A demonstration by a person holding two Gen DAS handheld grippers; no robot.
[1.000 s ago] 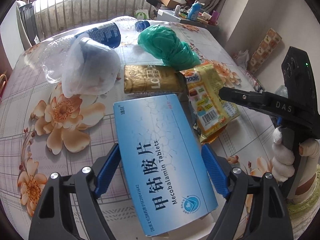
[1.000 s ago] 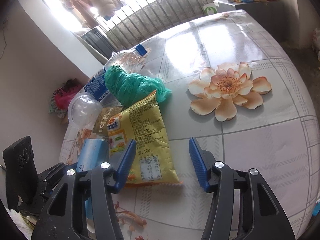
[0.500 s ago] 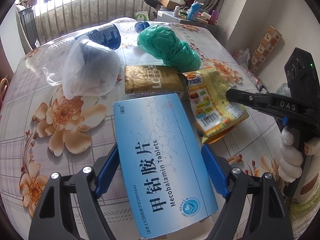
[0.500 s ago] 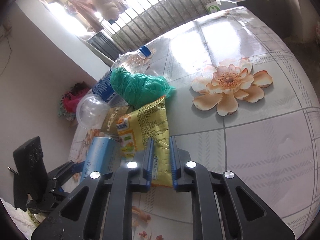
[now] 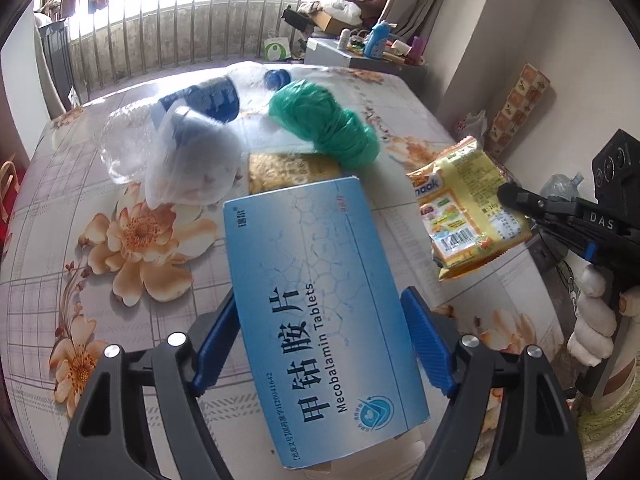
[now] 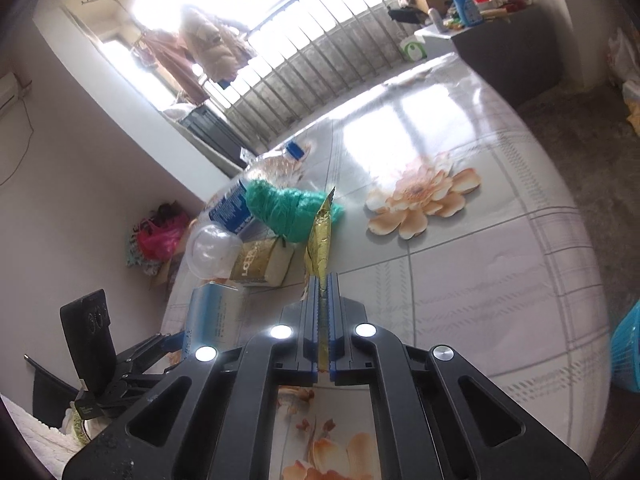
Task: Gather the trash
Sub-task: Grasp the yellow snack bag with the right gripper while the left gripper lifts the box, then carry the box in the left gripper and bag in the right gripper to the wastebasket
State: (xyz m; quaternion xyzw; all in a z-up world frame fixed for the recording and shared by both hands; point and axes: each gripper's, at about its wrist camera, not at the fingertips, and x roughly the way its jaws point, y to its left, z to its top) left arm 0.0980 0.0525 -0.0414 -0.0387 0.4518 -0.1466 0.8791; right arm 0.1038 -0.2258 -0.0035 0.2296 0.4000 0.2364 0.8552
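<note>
In the right wrist view, the right gripper (image 6: pixel 323 292) is clamped flat on the lower edge of a yellow crinkled foil snack packet (image 6: pixel 319 236), which is seen edge-on at centre frame, lifted clear of the flower-patterned tablecloth (image 6: pixel 472 280). In the left wrist view, a blue rectangular cardboard tablet box (image 5: pixel 320 312) is held at lower centre between the wide-set blue pads of the left gripper (image 5: pixel 320 340). A crumpled green plastic bag (image 5: pixel 324 124), a gold carton (image 5: pixel 288 168) and a clear plastic bottle (image 5: pixel 192 120) are seen in the upper centre.
</note>
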